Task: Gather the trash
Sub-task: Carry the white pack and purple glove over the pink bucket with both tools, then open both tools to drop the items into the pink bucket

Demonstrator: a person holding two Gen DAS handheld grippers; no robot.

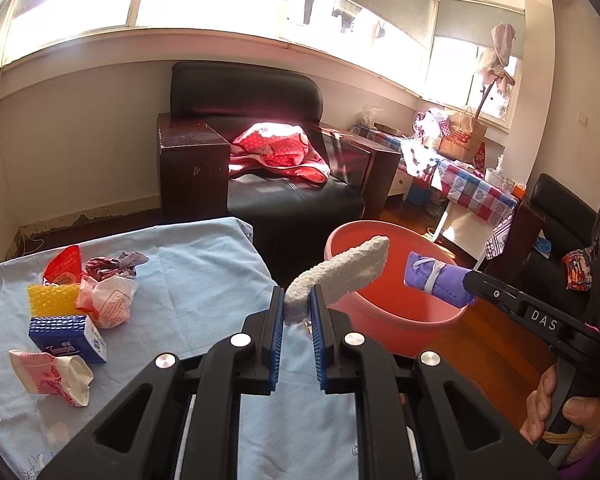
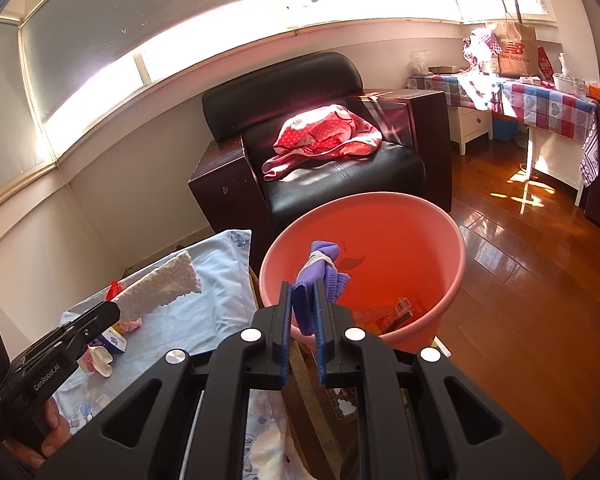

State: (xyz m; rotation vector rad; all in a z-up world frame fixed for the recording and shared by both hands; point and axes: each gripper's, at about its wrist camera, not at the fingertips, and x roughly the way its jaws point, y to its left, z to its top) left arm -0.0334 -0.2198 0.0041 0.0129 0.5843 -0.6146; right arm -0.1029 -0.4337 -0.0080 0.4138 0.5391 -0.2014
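My left gripper point(image 1: 297, 304) is shut on a white foam strip point(image 1: 340, 272), held above the table edge with its far end over the rim of the pink bucket point(image 1: 404, 320). The strip also shows in the right wrist view point(image 2: 156, 288). My right gripper point(image 2: 304, 300) is shut on a rolled purple cloth point(image 2: 320, 272) tied with a white band, held over the bucket point(image 2: 380, 232). The cloth also shows in the left wrist view point(image 1: 436, 280). Some wrappers point(image 2: 396, 312) lie in the bucket's bottom.
On the blue-clothed table point(image 1: 204, 280) lie a red wrapper point(image 1: 62, 266), crumpled wrappers point(image 1: 108, 296), a yellow sponge point(image 1: 52, 300), a blue Tempo tissue pack point(image 1: 68, 338) and a torn white-and-red packet point(image 1: 52, 376). A black armchair point(image 2: 340, 160) stands behind the bucket. Wooden floor point(image 2: 520, 280) lies to the right.
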